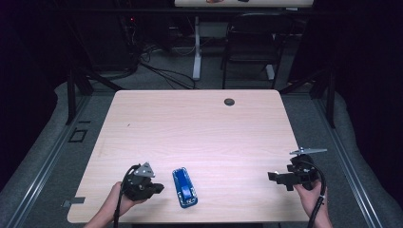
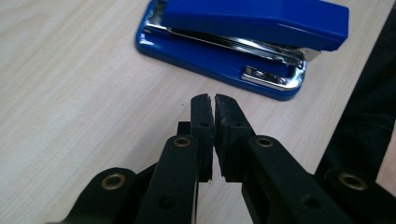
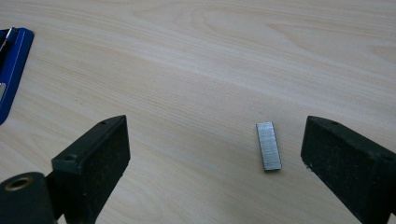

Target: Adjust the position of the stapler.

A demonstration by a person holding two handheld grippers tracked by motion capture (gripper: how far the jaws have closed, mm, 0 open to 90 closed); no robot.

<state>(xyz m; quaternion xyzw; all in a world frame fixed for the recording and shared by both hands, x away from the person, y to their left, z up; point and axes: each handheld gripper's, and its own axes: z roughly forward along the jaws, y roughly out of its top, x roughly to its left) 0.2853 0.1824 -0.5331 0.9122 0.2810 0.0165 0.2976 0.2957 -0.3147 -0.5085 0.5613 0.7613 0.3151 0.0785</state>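
- Stapler point(image 1: 185, 187) is sitting on the table point(image 1: 199, 128) near the front edge, between the two grippers and closer to the left one; blue, closed, lying flat on its base.
- Left gripper point(image 2: 214, 106) is pointing at the stapler with its jaws pressed together and nothing between them; tips are hovering just short of the stapler's hinge end, not touching it.
- My read: closed tips are lining up to push or pin the stapler rather than pinch it, since a shut pair makes one stiff point.
- Left gripper pads are looking matte black and slightly pitted, grippy rather than slick; arms are flat black links with brass-coloured pivots.
- Stapler in the left gripper view: glossy blue plastic top and base, bright chromed metal channel and rear spring clip showing between them. Smooth shell, likely to slide on the wood if nudged.
- Right gripper point(image 3: 215, 154) is holding its jaws wide apart, clamped on nothing.
- Strip of staples point(image 3: 269, 146) is lying flat on the table between those open jaws, nearer one pad, touching neither: small grey metal bar, fine ribbed surface.
- Judgement: right side is straddling the strip ready to close on it; thin and low, so the pinch needs to be right at table level.
- Table is pale wood-grain laminate, matte, with a dark grommet point(image 1: 229, 101) near the far edge.
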